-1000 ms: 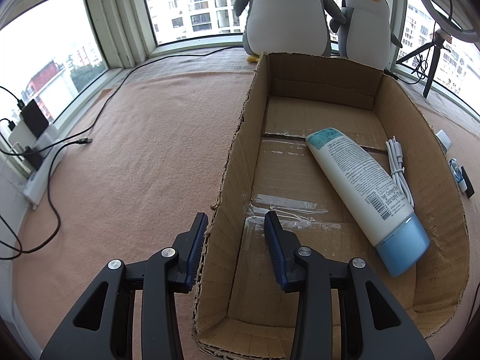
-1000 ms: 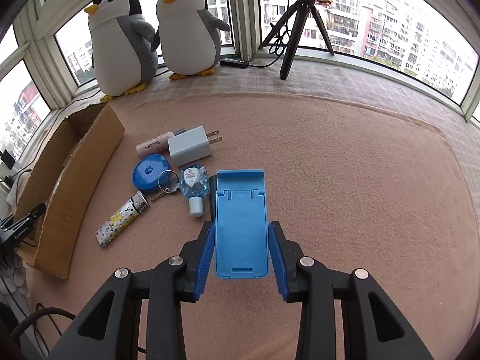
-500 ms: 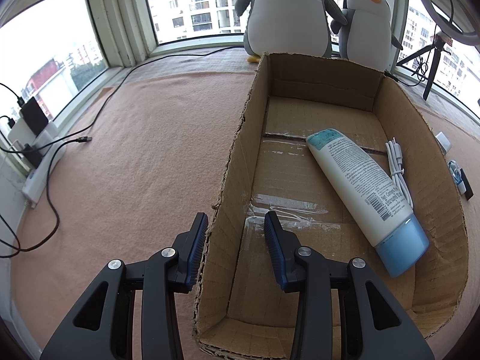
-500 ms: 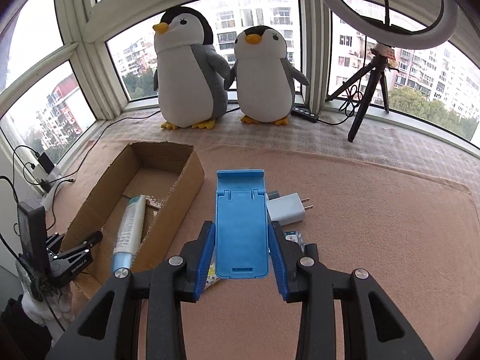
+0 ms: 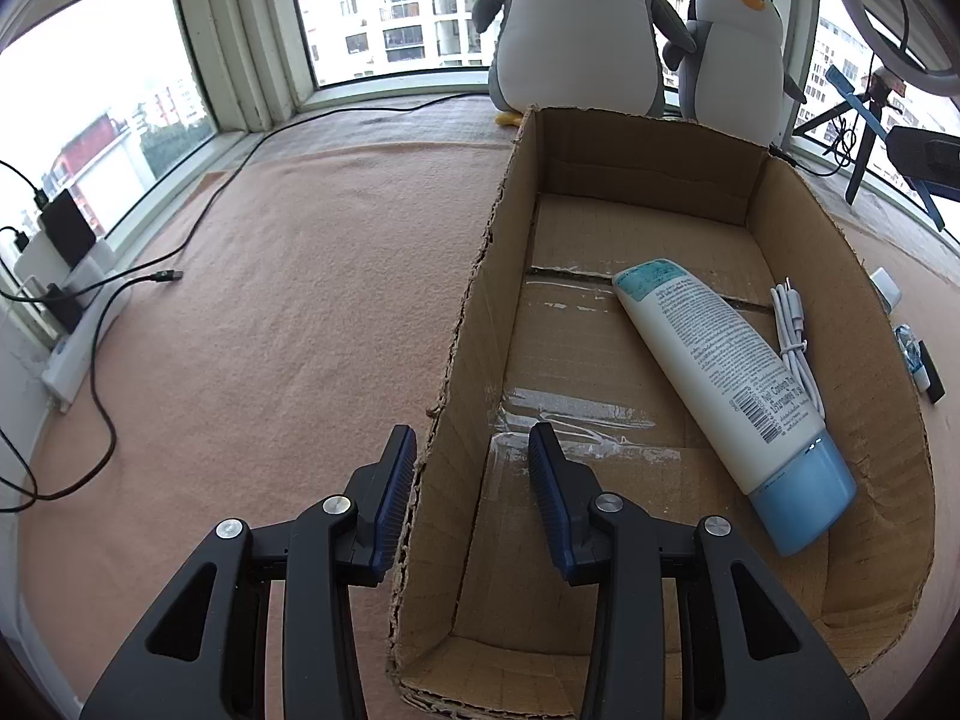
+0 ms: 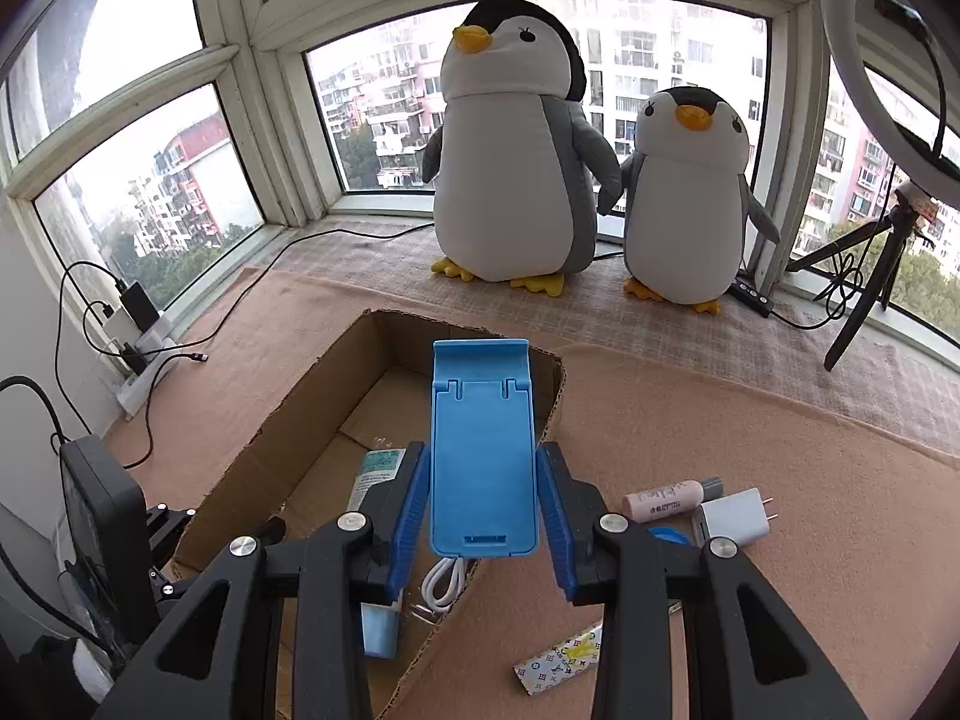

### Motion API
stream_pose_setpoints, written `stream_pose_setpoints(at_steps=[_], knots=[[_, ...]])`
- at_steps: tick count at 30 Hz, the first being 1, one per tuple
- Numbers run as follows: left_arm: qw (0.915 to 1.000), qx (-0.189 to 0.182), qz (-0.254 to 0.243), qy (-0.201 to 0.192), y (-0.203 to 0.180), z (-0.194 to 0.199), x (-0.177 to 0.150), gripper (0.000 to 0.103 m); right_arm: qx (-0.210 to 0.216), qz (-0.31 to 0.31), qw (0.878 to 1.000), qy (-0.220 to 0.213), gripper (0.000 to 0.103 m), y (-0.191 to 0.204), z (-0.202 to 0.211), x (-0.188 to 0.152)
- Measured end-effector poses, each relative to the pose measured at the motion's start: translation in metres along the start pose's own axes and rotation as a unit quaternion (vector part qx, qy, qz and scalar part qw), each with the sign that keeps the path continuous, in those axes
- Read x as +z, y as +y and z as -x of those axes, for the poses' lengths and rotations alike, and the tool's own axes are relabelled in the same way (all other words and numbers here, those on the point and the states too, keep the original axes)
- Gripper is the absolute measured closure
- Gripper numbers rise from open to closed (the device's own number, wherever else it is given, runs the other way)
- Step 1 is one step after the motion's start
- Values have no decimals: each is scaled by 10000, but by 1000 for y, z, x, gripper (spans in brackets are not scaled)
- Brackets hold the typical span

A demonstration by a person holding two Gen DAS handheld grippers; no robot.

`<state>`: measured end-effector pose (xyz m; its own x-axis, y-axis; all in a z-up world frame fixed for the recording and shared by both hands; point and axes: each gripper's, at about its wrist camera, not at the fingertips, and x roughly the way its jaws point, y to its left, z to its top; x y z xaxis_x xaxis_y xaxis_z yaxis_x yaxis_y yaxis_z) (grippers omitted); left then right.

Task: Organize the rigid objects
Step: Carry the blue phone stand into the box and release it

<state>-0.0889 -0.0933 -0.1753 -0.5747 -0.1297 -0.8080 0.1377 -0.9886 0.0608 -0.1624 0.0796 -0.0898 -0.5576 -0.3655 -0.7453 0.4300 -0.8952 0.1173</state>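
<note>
Blue phone stand (image 6: 483, 456) hides most of the tube (image 6: 373, 474) beneath the right gripper (image 6: 483, 516)

Blue phone stand (image 6: 483, 468) — flat, clamped above the cardboard box (image 6: 288, 450).

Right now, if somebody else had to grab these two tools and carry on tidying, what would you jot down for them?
Right tool: shut on the blue phone stand, held above the cardboard box.
Left tool: open, straddling the box's left wall, one finger outside, one inside.
Done: the lotion tube and white cable lie in the box.
Left: put the stand in the box, then fetch what sits on the blanket to the box's right: white charger plug, small pink bottle, patterned lighter, and a blue round item mostly hidden behind the right tool.
</note>
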Motion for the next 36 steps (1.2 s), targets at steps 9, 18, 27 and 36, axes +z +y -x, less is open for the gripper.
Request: stream_pose_setpoints(at_steps=[9, 18, 27, 36], knots=[[10000, 0, 1, -2, 0, 0, 0, 65, 96, 114, 9993, 346, 70, 16, -37, -4], [10000, -1, 1, -2, 1, 0, 0, 65, 141, 374, 9982, 440, 51, 30, -48, -8], [10000, -4, 3, -4, 0, 0, 0, 65, 11, 406, 9986, 337, 26, 33, -45, -9], [10000, 6, -13, -4, 0, 0, 0, 65, 24, 298, 9991, 312, 26, 28, -37, -9]])
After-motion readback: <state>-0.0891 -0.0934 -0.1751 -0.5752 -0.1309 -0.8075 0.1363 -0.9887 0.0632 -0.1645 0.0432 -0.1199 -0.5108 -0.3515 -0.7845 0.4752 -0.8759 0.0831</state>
